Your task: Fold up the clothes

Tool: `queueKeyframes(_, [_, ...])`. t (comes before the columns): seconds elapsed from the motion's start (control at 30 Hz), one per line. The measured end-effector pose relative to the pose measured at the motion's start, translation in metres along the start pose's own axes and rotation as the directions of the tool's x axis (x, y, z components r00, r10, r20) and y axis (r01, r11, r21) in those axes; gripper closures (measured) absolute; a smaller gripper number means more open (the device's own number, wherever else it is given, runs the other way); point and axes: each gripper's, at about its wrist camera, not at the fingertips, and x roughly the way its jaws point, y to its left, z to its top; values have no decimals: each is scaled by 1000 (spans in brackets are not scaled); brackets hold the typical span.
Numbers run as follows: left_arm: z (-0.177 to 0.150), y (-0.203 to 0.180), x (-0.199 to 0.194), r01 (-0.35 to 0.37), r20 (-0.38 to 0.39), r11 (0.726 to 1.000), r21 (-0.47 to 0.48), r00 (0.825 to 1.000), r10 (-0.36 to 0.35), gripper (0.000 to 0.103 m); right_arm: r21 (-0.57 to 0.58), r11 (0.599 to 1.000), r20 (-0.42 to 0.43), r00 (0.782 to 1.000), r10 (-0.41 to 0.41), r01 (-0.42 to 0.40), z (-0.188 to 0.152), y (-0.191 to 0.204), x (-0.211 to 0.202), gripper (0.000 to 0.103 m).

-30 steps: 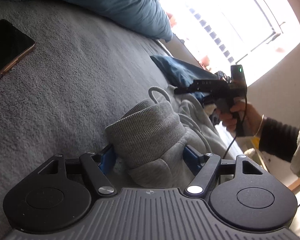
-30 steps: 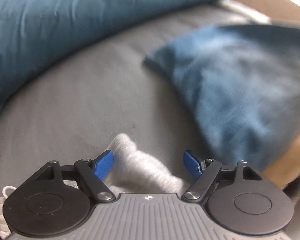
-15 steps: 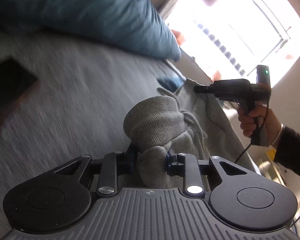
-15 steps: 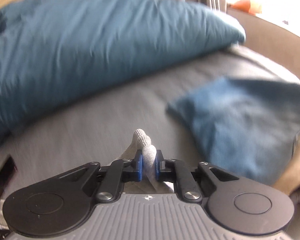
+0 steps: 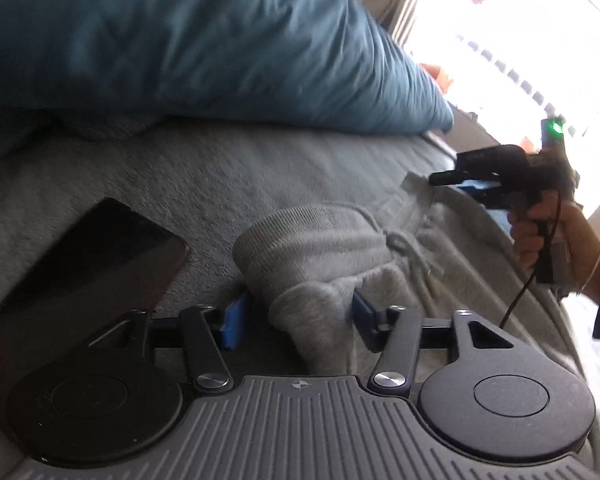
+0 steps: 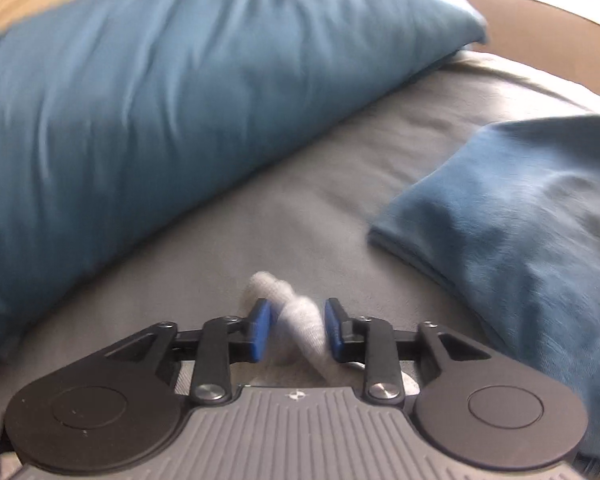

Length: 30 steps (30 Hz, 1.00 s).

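Both jaws have just been opening. Left gripper and right gripper stand parted around grey sweatpants; unpinched fabric risks slipping, collapsing the fold.

left gripper and right gripper jaws reopened around grey sweatpants

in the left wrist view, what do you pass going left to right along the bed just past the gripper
black phone → ribbed cuff of the grey sweatpants between the left gripper fingers → white drawstring → right gripper at the far edge of the sweatpants → the hand holding it
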Motion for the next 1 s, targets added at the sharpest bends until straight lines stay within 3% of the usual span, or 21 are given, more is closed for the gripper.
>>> queueKeyframes(0.07, [2,4,-6,9,-4,999,-31,1000,-9,45,-36,999,20,999,30,-30,3,10,-18,64])
queueKeyframes(0.1, [2,7,-8,20,-20,999,-44,1000,-20,45,-74,996,-15,999,53,-54,4,20,-23,64])
queueKeyframes(0.2, [4,12,-4,52,-102,993,-105,993,-62,45,-116,987,-174,981,88,-110,-1,51,-23,60])
queueKeyframes(0.27, [2,13,2,44,-130,989,-143,990,-63,46,-103,986,-287,953,94,-129,-5,70,-18,59])
queueKeyframes(0.33, [-1,8,3,29,-119,991,-133,992,-45,46,-33,996,-368,927,69,-87,-8,78,-3,59])
queueKeyframes(0.43, [-4,3,1,19,-102,994,-104,994,-29,56,51,999,-450,893,17,6,-12,84,23,59])
queueKeyframes(0.57, [-10,-1,-1,11,-113,998,-69,993,-19,73,20,995,-493,866,-79,102,-13,100,45,50])
queueKeyframes(0.77, [-13,-10,2,27,-91,1000,-3,995,-27,75,-48,990,-486,863,-137,130,-14,111,42,57])
queueKeyframes(0.9, [-14,-9,8,23,-71,1000,-12,997,-24,58,-33,991,-467,875,-132,132,-14,104,34,76])
queueKeyframes(1.0, [-14,-11,13,26,-45,999,-22,999,-27,59,-5,993,-445,889,-110,121,-12,96,23,90])
